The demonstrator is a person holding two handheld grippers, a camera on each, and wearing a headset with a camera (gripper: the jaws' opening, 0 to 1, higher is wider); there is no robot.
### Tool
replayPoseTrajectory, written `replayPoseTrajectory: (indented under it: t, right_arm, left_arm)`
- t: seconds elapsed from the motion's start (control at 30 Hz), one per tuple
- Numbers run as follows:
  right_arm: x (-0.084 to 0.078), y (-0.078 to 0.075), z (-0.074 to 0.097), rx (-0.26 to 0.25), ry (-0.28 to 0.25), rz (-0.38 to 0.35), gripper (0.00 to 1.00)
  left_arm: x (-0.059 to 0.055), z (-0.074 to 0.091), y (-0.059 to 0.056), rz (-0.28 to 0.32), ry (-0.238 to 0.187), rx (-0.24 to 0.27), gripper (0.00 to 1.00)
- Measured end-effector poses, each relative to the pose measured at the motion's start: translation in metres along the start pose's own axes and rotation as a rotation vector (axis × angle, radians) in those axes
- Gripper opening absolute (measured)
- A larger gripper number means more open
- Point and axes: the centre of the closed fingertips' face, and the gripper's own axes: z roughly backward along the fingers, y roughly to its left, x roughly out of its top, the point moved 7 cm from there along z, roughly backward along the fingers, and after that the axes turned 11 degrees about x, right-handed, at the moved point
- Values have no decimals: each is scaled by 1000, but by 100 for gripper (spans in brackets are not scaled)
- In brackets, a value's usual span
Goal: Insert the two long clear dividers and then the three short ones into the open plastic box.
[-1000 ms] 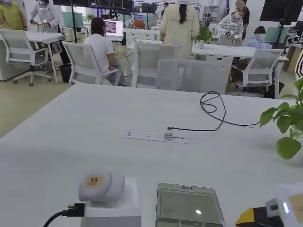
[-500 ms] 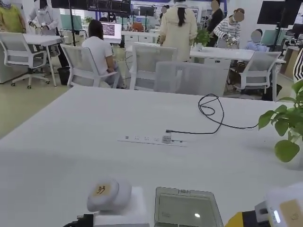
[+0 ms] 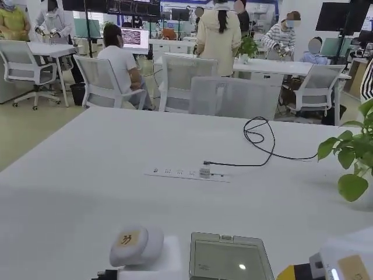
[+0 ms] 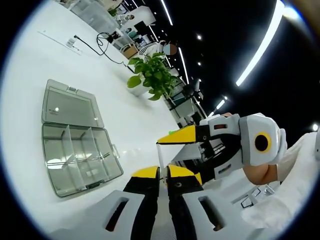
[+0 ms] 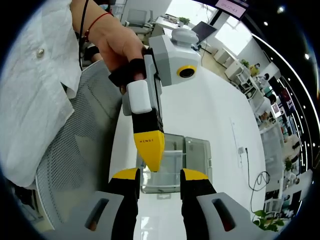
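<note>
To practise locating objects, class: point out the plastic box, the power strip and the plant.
plastic box [image 4: 70, 106]: left gripper view, its open lid.
power strip [image 3: 175, 172]: head view, its middle.
plant [image 3: 354, 185]: head view, lowest leaf.

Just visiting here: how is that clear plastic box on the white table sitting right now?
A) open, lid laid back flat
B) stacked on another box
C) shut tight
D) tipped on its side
A: the left gripper view shows the plastic box open on the table, its lid lying flat beside the divided base.
</note>
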Motion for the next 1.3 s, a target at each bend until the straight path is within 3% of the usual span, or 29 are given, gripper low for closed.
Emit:
replayPoseTrajectory:
  t: [0.57,0.77,0.97,1.07,1.2,1.3]
  right_arm:
    - [1,-2,-1,-15,0,5,35]
    - [4,-4,3,-14,-21,-9,34]
    - [2,-9,9,5,-50,-41,34]
    - [1,-10,12,27,-76,-66,33]
    - [0,-11,16,77,-113,-91,30]
    - [2,-10,18,155,-155,-126,27]
  left_arm:
    - [0,1,2,5,-21,12,0]
    - [0,1,3,-35,-27,12,0]
    - [-1,5,5,-171,-27,30,0]
    - [-4,7,5,-287,-11,30,0]
    - [-10,8,1,-429,5,0,0]
    - [-14,10,-4,-561,2,-32,0]
